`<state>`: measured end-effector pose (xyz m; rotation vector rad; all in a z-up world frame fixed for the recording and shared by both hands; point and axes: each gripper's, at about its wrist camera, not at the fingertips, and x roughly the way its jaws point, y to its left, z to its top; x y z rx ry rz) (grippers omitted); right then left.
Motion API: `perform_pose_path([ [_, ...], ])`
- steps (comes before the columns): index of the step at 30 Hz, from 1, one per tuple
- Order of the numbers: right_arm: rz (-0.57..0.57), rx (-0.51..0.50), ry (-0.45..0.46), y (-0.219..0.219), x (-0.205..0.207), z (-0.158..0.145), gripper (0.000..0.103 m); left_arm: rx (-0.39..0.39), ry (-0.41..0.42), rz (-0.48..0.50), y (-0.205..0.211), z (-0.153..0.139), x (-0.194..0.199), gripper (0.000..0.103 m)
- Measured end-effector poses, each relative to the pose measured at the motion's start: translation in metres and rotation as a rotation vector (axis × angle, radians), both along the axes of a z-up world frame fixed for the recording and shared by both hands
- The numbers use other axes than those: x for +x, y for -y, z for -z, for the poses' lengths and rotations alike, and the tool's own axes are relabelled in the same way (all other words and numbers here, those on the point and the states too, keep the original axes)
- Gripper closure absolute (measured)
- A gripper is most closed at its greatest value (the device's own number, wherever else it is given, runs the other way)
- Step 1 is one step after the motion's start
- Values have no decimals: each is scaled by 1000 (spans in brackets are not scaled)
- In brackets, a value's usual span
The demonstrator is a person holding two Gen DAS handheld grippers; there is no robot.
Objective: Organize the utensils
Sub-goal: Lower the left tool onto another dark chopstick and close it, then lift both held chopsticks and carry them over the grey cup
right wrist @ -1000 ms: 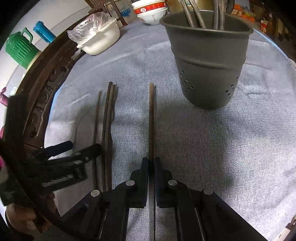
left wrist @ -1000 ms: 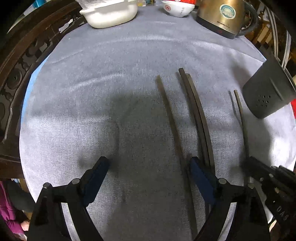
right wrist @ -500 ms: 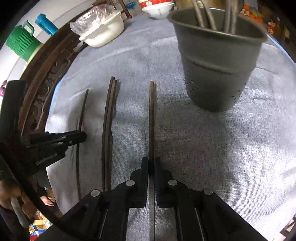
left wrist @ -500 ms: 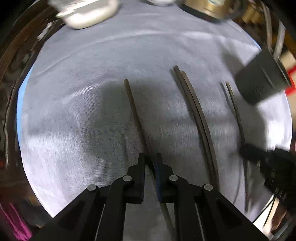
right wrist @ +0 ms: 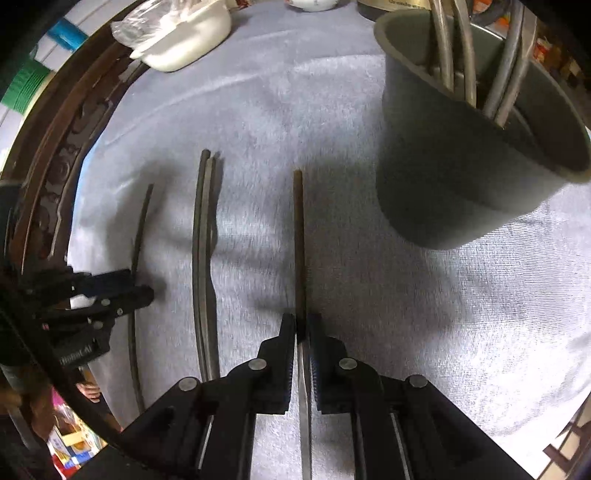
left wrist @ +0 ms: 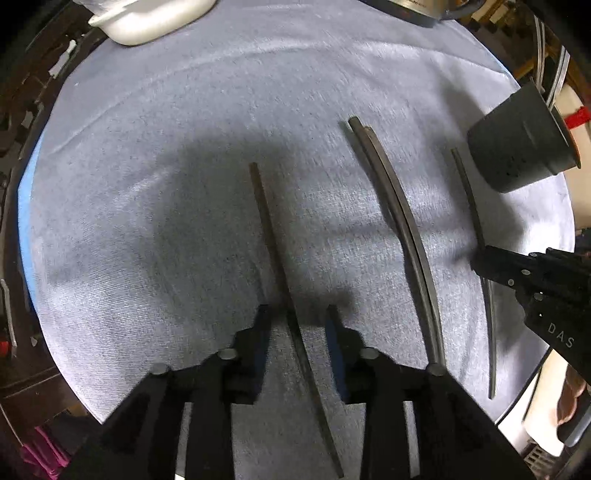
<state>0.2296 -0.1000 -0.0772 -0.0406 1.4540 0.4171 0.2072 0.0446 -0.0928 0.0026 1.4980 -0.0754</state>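
Right hand-held gripper point(right wrist: 303, 328) clamped on chopstick point(right wrist: 298, 236), dark cup point(right wrist: 461, 177) at 2 o'clock. Left hand-held gripper point(left wrist: 297, 317) part-open, astride another chopstick point(left wrist: 271, 243), gripping nothing.

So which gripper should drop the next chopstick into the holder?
Right. The right gripper is shut on a chopstick and sits close to the utensil holder. The left gripper is open around its chopstick, farther away.

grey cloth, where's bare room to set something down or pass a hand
Bare cloth stretches between the white dish and the leftmost chopstick. Crowded on the right: chopstick pair, the last chopstick, the utensil holder and the right claw.
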Motion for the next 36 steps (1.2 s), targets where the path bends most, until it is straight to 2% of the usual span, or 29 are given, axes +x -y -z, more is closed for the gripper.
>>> perform_pose_path([
  [1, -12, -10, 5, -1, -1, 0, 92, 13, 11, -1, -2, 1, 0, 94],
  [4, -37, -35, 19, -3, -3, -2, 95, -47, 6, -7, -13, 2, 0, 98],
  [9, -36, -17, 41, 9, -18, -10, 97, -92, 31, -15, -32, -4, -10, 98],
  [11, -35, -14, 46, 14, -22, -12, 97, -88, 24, 10, -27, -4, -12, 98],
  [14, -25, -33, 10, 22, -23, -2, 95, -61, -38, 38, -19, 11, -13, 97],
  [15, -24, -24, 10, 25, -21, -2, 96, -55, -17, 50, -17, 11, -14, 97],
  [20, -44, -31, -2, 19, -14, 2, 95, -59, -31, 44, -14, 25, -16, 97],
  [23, -52, -24, 0, 17, -11, 4, 96, -64, -25, 24, -26, 14, -8, 98],
  [27, -39, 14, 41, 20, -23, -7, 97, -113, 51, -19, -41, -13, -17, 98],
  [32, 9, 124, 173, 37, -43, -45, 97, -200, 237, -89, -64, -50, -34, 98],
  [36, 87, 208, 315, 58, -55, -78, 97, -198, 408, -133, -70, -76, -53, 98],
])
